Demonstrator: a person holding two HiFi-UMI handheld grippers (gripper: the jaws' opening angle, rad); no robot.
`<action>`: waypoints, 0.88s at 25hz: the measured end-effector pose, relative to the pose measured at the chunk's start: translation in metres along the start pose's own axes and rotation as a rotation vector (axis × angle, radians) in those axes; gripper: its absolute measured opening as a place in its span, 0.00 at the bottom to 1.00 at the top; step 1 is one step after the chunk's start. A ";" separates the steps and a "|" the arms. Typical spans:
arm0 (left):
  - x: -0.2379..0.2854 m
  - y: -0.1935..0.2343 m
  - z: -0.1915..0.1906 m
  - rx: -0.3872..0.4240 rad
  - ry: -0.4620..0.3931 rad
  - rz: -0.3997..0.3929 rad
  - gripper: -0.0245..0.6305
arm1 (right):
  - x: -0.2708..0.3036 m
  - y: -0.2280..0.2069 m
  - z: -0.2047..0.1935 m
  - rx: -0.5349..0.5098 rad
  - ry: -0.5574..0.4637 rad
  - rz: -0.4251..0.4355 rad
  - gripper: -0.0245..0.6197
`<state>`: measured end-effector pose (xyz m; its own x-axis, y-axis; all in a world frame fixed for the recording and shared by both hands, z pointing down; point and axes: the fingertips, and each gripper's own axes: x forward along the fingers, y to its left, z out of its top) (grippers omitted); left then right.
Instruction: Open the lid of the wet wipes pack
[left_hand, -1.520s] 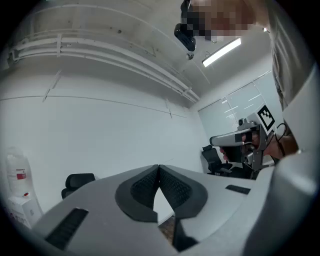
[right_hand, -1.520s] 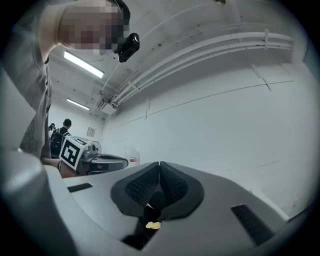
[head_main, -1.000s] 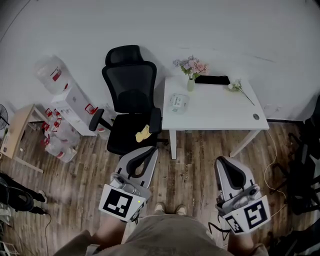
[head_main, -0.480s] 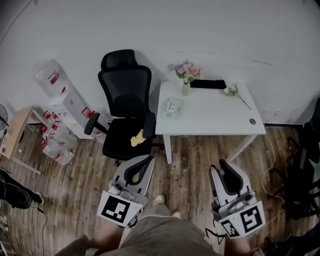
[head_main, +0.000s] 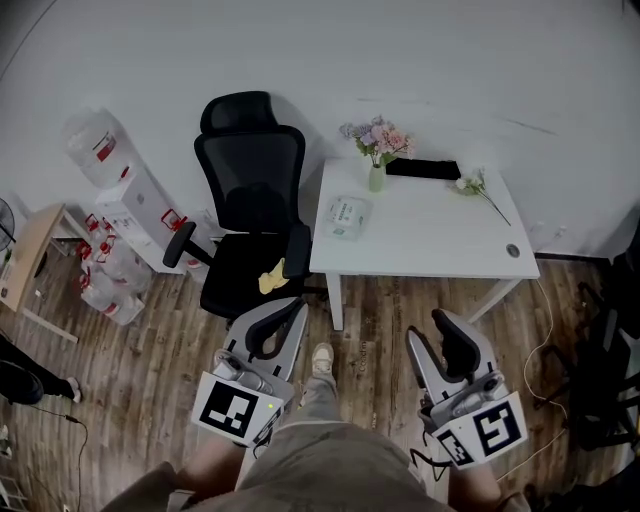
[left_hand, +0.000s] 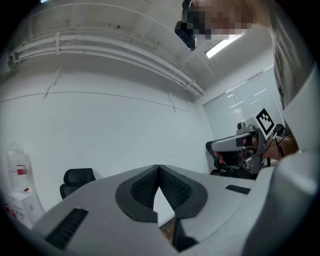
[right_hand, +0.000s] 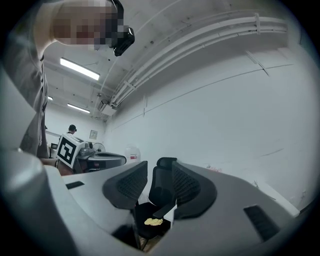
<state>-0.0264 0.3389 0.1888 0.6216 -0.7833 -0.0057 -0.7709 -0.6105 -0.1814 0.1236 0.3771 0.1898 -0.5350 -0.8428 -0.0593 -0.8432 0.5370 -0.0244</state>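
Over by the left edge of the white counter (head_main: 430, 235) lies the wet wipes pack (head_main: 347, 216), flat, roughly midway between the far and near corners. At the far edge behind it stands a small vase of flowers (head_main: 377, 152), with a flat black thing (head_main: 423, 169) just beside it. A single cut flower (head_main: 480, 190) lies toward the right side. A black office chair (head_main: 250, 190) sits just beside the counter's left edge, with something yellow (head_main: 268, 277) on its seat. The person stands back on the wooden floor (head_main: 150, 350), both claws held level and well apart from the pack. The left claw (head_main: 298, 303) has its jaws pressed together with nothing in them. The right claw (head_main: 428, 326) has just been opening; its jaws stand apart and empty.
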 end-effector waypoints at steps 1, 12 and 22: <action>0.005 0.005 -0.002 0.002 -0.002 0.002 0.06 | 0.007 -0.004 -0.003 0.000 0.006 0.002 0.30; 0.086 0.088 -0.039 -0.027 0.064 0.001 0.06 | 0.126 -0.058 -0.032 0.043 0.099 0.012 0.30; 0.189 0.190 -0.071 -0.092 0.123 -0.040 0.06 | 0.267 -0.109 -0.053 0.074 0.186 -0.002 0.30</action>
<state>-0.0653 0.0666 0.2231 0.6349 -0.7630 0.1216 -0.7587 -0.6454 -0.0885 0.0704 0.0917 0.2295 -0.5397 -0.8324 0.1259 -0.8418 0.5309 -0.0980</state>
